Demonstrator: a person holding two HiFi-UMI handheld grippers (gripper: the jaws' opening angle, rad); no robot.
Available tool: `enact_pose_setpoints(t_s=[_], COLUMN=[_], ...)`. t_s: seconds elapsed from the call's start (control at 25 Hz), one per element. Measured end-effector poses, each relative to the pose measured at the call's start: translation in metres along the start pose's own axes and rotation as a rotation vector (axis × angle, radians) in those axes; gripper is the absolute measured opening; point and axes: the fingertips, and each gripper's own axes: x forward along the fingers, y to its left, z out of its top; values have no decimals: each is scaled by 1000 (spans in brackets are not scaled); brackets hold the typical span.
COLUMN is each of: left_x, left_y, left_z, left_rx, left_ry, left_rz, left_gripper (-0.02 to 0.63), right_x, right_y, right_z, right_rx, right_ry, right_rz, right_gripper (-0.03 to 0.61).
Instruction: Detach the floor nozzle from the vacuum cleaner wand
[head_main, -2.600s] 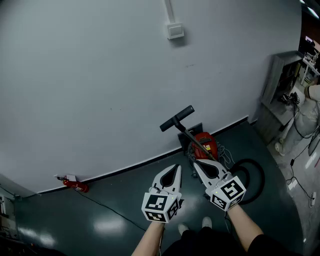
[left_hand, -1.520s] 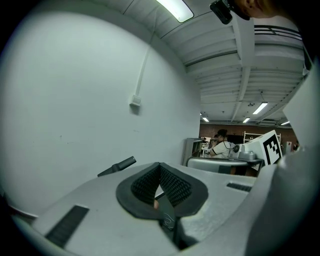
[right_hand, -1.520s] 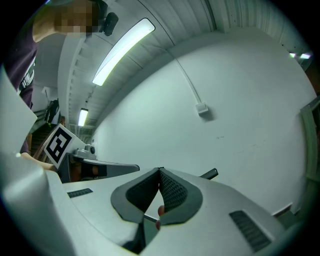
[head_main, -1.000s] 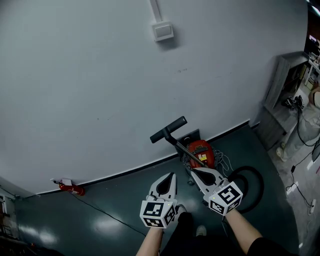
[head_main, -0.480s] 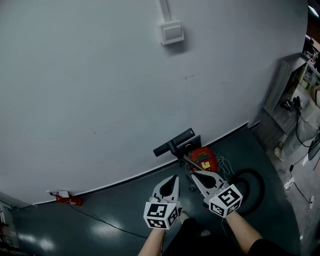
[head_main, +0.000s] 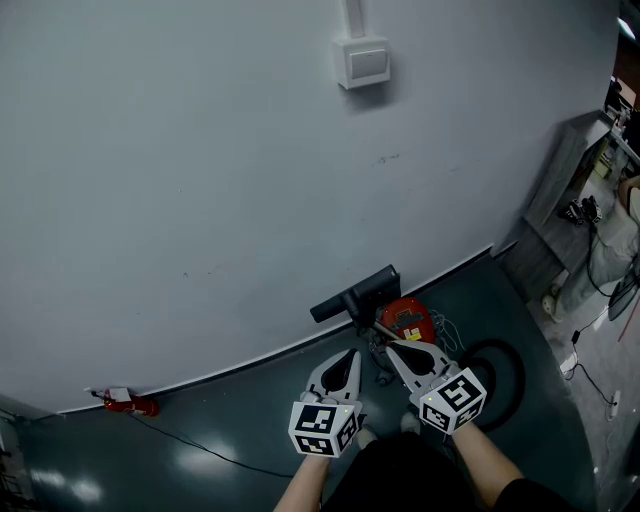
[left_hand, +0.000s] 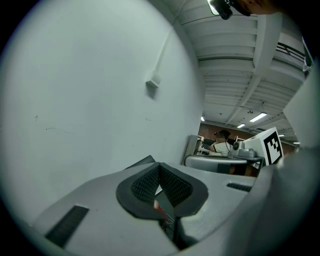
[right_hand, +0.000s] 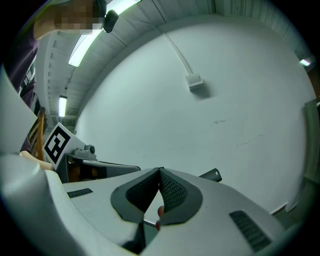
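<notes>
Leaning up by the foot of the wall (head_main: 200, 150), the floor nozzle (head_main: 355, 292) sits at the far end of the wand (head_main: 368, 318). It lies ahead of me and slightly right of centre in the head view. Its long bar runs roughly along the skirting line, with the left end lower in the picture and the right end higher. Whether it touches the wall I cannot tell.

The wand slants back from the middle of the bar toward me and down to the red vacuum body (head_main: 408, 318). So the joint I need faces my way, which I judge is why the machine is parked like this. A black hose (head_main: 520, 372) loops on the floor (head_main: 230, 440) just right of the body.

My left gripper (head_main: 349, 353) and right gripper (head_main: 392, 347) hang side by side, short of the wand and level with the body. Both point at the nozzle end. Their jaws are pressed together with nothing pinched, only floor and a sliver of red showing past the pads. I take that as carrying them tucked for the approach. They will need to spread before one can steady the wand and the other can take the nozzle neck.
</notes>
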Motion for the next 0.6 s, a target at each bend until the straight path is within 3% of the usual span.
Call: enact_pose_setpoints(t_s=[0.6], left_x=[31], left_y=[21], left_z=[-25], left_rx=[-65], left_ry=[12], left_rz=[50], left_gripper=[5], right_x=[31], right_y=[-23], right_z=[-20], right_rx=[-23], right_ry=[69], right_rz=[58], right_gripper=[18])
